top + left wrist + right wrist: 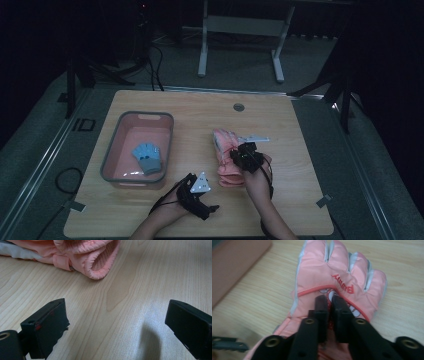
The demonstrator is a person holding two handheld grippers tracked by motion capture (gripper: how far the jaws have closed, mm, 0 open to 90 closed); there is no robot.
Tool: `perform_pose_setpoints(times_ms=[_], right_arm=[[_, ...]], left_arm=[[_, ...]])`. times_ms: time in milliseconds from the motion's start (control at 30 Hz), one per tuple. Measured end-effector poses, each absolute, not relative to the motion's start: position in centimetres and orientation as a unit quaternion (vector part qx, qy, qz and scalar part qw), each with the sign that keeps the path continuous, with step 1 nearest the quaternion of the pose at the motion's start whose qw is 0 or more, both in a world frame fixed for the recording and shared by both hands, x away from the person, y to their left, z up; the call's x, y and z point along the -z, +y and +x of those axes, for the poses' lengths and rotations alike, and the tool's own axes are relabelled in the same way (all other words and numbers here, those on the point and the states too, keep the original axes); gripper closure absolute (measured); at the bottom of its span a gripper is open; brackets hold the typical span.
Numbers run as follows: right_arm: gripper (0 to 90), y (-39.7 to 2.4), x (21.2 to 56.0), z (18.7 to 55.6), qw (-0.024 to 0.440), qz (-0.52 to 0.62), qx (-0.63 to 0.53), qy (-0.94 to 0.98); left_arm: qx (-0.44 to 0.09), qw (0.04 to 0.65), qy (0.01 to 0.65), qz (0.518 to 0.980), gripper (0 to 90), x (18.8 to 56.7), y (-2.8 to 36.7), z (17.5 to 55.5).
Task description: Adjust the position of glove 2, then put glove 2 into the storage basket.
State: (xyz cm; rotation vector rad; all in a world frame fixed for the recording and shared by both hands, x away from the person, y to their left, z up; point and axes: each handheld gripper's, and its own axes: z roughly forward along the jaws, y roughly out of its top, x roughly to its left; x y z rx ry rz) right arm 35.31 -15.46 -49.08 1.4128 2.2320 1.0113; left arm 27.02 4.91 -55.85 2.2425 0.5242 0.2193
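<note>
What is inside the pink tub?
A small blue glove lies flat in the pink tub, near its front right corner. Anything under that glove is covered. The rest of the tub's floor looks bare.

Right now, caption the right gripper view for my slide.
Right gripper, jaws nearly shut, poised over the back of a pink glove on the wooden table.

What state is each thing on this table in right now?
Pink glove: flat on the table, fingers spread.
Blue glove: lying inside the bin.
Pink bin: open-topped, upright.
Left gripper: jaws wide apart over bare wood, holding nothing.
Right gripper: jaws nearly together over the pink glove; whether they pinch it is unclear.
</note>
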Motion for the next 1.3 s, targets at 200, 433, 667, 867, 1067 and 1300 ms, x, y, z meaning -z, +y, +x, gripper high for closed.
perform_pose_setpoints(times_ms=[200,433,667,867,1067,1300], right_arm=[[61.5,-16.7,47.4,35.0,0.152,0.462,-0.385,0.784],[27.2,-19.8,45.8,34.8,0.139,0.427,-0.411,0.793],[17.5,-22.0,46.1,35.2,0.131,0.403,-0.428,0.798],[13.7,-23.3,46.5,35.0,0.174,0.369,-0.405,0.818],[13.9,-25.3,46.1,34.6,0.164,0.391,-0.395,0.815],[10.6,-25.9,45.8,34.3,0.151,0.394,-0.397,0.815]], left_arm=[[-0.085,0.406,0.211,0.885,4.3,55.9,4.9,27.0],[-0.087,0.416,0.211,0.88,4.9,55.6,5.1,27.0],[-0.097,0.407,0.232,0.878,4.8,55.3,5.1,27.0],[-0.108,0.405,0.262,0.869,5.5,53.8,5.4,26.7],[-0.097,0.415,0.264,0.865,5.8,51.2,4.8,26.4],[-0.112,0.431,0.257,0.858,6.0,47.9,4.2,27.7]])
